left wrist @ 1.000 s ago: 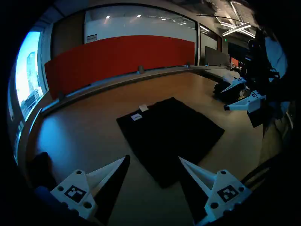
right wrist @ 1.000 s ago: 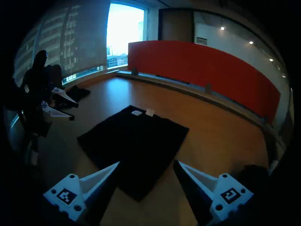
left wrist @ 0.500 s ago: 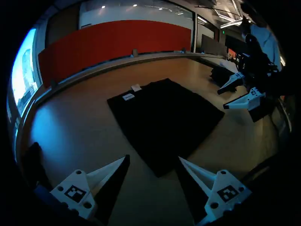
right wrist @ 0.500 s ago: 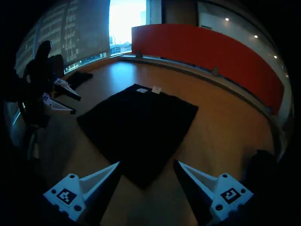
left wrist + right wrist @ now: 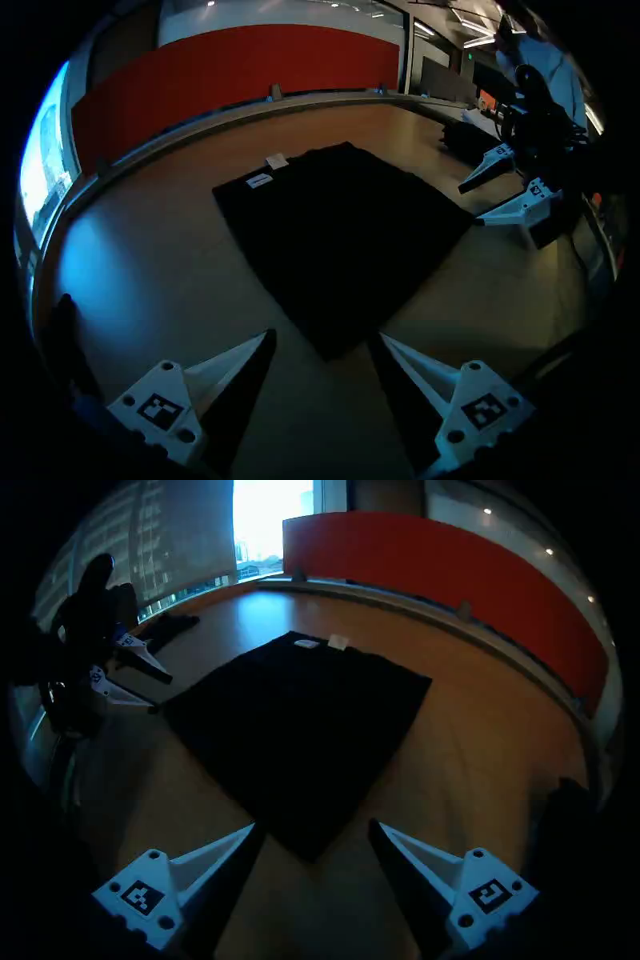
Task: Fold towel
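Spanning the middle of both views, the wooden table [image 5: 160,264] carries a black towel [image 5: 336,224] lying flat and unfolded, with a red partition [image 5: 232,72] along the top of the frame. The left gripper [image 5: 325,334] sits at bottom centre of the left gripper view, fingers apart and empty, with the towel's near corner showing between the tips. The right gripper [image 5: 312,824] is likewise spread and empty at bottom centre of the right gripper view, and two small white tags [image 5: 259,181] sit at the towel's far edge, upper centre.

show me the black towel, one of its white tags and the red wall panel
black towel [image 5: 344,232], left gripper view, middle of the cloth
white tag [image 5: 259,181], left gripper view, centre of the tag near the towel's far corner
red panel [image 5: 240,68], left gripper view, middle of its face
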Action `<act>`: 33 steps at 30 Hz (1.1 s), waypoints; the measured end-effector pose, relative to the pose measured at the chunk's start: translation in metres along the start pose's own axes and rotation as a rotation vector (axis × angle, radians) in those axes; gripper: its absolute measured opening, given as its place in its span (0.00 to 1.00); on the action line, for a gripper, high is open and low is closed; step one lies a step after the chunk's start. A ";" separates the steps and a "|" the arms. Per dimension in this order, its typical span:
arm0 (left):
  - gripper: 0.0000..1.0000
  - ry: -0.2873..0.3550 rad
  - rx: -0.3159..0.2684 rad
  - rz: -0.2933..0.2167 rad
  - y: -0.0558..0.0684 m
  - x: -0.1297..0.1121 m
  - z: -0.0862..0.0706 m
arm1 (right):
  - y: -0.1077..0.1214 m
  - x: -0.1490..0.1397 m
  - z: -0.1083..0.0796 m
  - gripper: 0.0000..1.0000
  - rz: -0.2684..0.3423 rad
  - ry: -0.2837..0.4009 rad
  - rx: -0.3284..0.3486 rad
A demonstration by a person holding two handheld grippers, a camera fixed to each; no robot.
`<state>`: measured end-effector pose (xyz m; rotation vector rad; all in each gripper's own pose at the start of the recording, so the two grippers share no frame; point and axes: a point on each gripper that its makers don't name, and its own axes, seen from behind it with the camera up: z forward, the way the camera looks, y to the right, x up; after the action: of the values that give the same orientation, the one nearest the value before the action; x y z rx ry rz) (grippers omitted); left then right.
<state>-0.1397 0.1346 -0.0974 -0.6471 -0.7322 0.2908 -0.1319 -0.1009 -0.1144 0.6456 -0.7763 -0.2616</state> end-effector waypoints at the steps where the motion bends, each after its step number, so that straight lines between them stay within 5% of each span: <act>1: 0.84 -0.003 0.000 0.002 0.000 -0.001 0.001 | 0.000 -0.001 0.000 0.99 -0.002 -0.002 0.001; 8: 0.84 -0.020 -0.004 -0.006 0.002 -0.006 0.004 | -0.001 -0.006 0.001 0.96 -0.014 -0.016 0.011; 33: 0.77 -0.059 -0.003 0.027 0.007 -0.014 0.012 | -0.001 -0.015 0.005 0.61 -0.015 -0.035 0.033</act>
<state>-0.1583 0.1388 -0.1032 -0.6540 -0.7812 0.3344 -0.1458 -0.0972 -0.1206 0.6796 -0.8113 -0.2751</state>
